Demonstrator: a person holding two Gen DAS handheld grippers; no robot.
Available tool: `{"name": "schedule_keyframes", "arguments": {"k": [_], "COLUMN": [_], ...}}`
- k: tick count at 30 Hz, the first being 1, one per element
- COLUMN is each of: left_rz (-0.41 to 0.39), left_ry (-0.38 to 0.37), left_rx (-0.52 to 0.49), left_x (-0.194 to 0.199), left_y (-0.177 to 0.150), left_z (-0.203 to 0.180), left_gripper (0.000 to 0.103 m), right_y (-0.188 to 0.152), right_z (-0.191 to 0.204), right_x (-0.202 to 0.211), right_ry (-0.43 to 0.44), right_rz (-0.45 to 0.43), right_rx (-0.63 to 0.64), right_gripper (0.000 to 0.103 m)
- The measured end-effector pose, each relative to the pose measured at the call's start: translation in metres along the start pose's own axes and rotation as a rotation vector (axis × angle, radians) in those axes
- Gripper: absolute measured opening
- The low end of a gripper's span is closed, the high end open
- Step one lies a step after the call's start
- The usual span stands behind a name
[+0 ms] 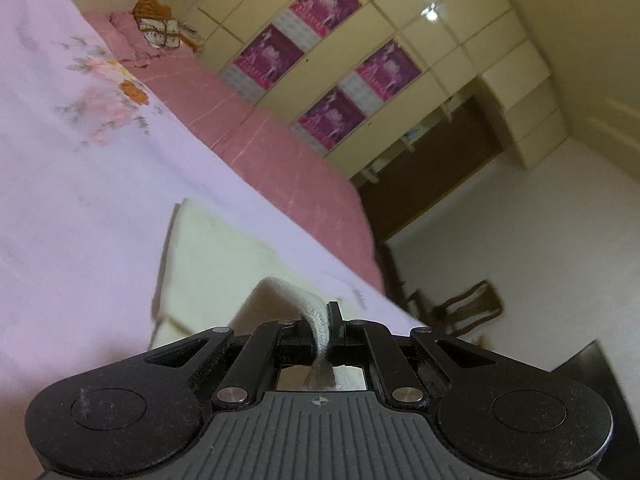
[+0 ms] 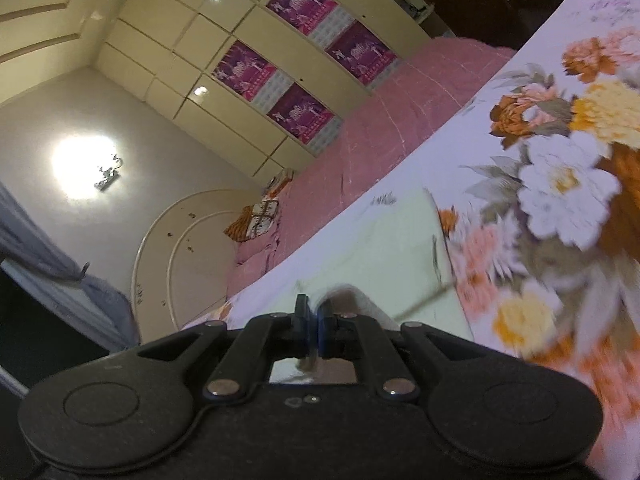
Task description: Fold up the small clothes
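Observation:
A small pale cream garment (image 1: 216, 256) lies on the lilac floral bedsheet (image 1: 80, 184). My left gripper (image 1: 323, 326) is shut on a white ribbed edge of the garment (image 1: 316, 316), which runs up between the fingers and is lifted off the sheet. In the right wrist view the same pale garment (image 2: 384, 248) lies ahead on the flowered sheet (image 2: 560, 184). My right gripper (image 2: 314, 316) is shut on another edge of the garment, with a fold of cloth (image 2: 352, 296) raised just beside the fingers. Both views are tilted and blurred.
A pink bedspread (image 1: 260, 136) covers the bed beyond the sheet, with a pile of orange and patterned cloth (image 1: 160, 24) at its head. A cream wardrobe with purple posters (image 1: 328, 80) stands behind. A wooden chair (image 1: 464, 312) is on the floor beside the bed.

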State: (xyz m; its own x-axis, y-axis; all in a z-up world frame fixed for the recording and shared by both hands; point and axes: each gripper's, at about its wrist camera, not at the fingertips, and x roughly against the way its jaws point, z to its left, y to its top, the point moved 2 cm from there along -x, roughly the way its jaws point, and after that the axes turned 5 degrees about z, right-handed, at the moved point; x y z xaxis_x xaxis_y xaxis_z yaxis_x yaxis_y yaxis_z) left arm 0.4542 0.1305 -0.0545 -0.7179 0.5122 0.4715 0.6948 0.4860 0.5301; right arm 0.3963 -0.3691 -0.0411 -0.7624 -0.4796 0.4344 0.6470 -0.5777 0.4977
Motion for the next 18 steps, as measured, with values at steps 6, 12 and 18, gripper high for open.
{"name": "schedule_keyframes", "arguments": {"k": [6,12,18], "left_rz": [0.041,0.039,-0.051], "left_ry": [0.071,0.052,0.103], "left_rx": [0.015,0.09,0.046], "left_x": [-0.084,-0.126,-0.125], "left_y": [0.031,0.034,0.029], "left_z": [0.028,0.061,0.062], "left_gripper": [0.004,0.005,0.081], "right_y": [0.038,0.051,0.048], "right_z": [-0.042,-0.086,-0.094], "right_x": [-0.089,-0.148,-0.155], "right_ry": [0.004,0.002,-0.006], "right_rz": [0.065,0.1,0.035], "right_rx": [-0.051,-0.135,-0.108], "right_gripper": [0.005,0.005,0.036]}}
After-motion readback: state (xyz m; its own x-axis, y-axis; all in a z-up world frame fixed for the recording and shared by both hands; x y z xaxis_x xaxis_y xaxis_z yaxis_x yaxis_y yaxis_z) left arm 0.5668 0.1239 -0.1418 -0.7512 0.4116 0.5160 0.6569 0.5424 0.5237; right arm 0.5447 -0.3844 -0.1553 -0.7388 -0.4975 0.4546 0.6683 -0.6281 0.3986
